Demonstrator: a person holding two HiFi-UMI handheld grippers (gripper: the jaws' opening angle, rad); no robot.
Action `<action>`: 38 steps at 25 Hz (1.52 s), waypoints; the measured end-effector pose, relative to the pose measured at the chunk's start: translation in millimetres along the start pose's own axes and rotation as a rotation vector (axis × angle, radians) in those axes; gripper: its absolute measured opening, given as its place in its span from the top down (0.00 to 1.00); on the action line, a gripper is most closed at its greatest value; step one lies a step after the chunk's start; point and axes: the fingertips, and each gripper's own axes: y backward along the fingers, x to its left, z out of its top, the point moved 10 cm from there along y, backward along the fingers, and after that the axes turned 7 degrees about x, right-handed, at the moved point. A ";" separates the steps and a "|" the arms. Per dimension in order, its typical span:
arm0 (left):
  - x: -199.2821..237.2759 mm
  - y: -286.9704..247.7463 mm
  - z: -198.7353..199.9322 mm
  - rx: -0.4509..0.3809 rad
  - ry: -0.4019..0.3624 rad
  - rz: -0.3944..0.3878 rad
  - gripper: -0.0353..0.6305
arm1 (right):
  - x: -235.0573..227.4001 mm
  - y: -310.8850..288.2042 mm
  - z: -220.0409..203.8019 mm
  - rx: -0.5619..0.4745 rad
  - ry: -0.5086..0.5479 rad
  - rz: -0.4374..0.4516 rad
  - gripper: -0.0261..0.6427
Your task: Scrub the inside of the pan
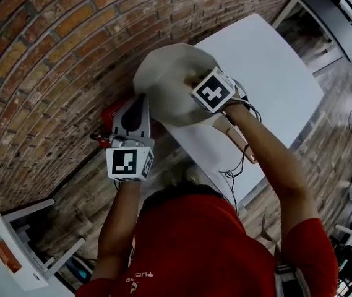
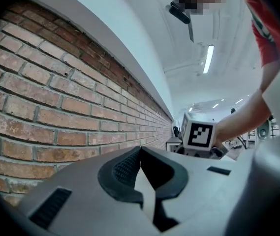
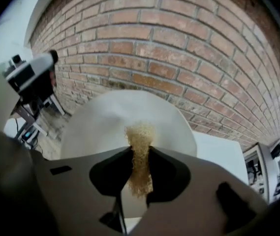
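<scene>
The pan point(image 1: 166, 82) is a pale cream round dish held up in the air and tilted in front of the brick wall; its inside point(image 3: 125, 119) faces the right gripper view. My right gripper point(image 3: 140, 149) is shut on a golden wire scrubber point(image 3: 140, 154), whose frayed tip lies against the pan's inside. In the head view this right gripper point(image 1: 199, 84) sits over the pan under its marker cube. My left gripper point(image 1: 137, 104) reaches to the pan's lower left rim. Its jaws point(image 2: 140, 154) are closed with a pale sliver between them; the grip itself is hidden.
A brick wall point(image 1: 52, 60) stands right behind the pan. A white table point(image 1: 268, 73) stretches to the right, with a cable point(image 1: 234, 172) hanging at its near edge. Something red point(image 1: 107, 113) shows left of the left gripper. A white cabinet point(image 1: 15, 252) stands at lower left.
</scene>
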 end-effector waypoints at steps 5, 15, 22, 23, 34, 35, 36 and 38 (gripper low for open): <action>-12.2 2.3 16.9 -0.033 0.038 -0.035 0.93 | 16.5 62.5 -11.9 -0.391 -0.121 0.075 0.83; -32.0 33.3 57.5 -0.088 0.013 -0.130 0.93 | 63.4 161.2 -61.3 -1.008 -0.206 0.127 0.83; -52.5 59.3 69.5 -0.115 0.009 -0.203 0.93 | 97.6 183.5 -97.2 -1.176 -0.230 0.120 0.83; -56.3 62.7 70.2 -0.122 0.005 -0.209 0.93 | 103.0 182.9 -101.2 -1.183 -0.237 0.121 0.83; -76.4 74.1 60.3 -0.114 0.006 -0.242 0.93 | 134.2 172.3 -123.9 -1.177 -0.258 0.080 0.83; -76.6 74.1 59.9 -0.113 0.008 -0.243 0.93 | 135.1 172.0 -123.7 -1.175 -0.260 0.079 0.83; -76.7 74.0 59.6 -0.113 0.009 -0.244 0.93 | 135.9 171.8 -123.3 -1.174 -0.261 0.080 0.83; -77.3 73.3 59.3 -0.114 0.009 -0.246 0.93 | 137.4 171.6 -122.5 -1.173 -0.262 0.082 0.83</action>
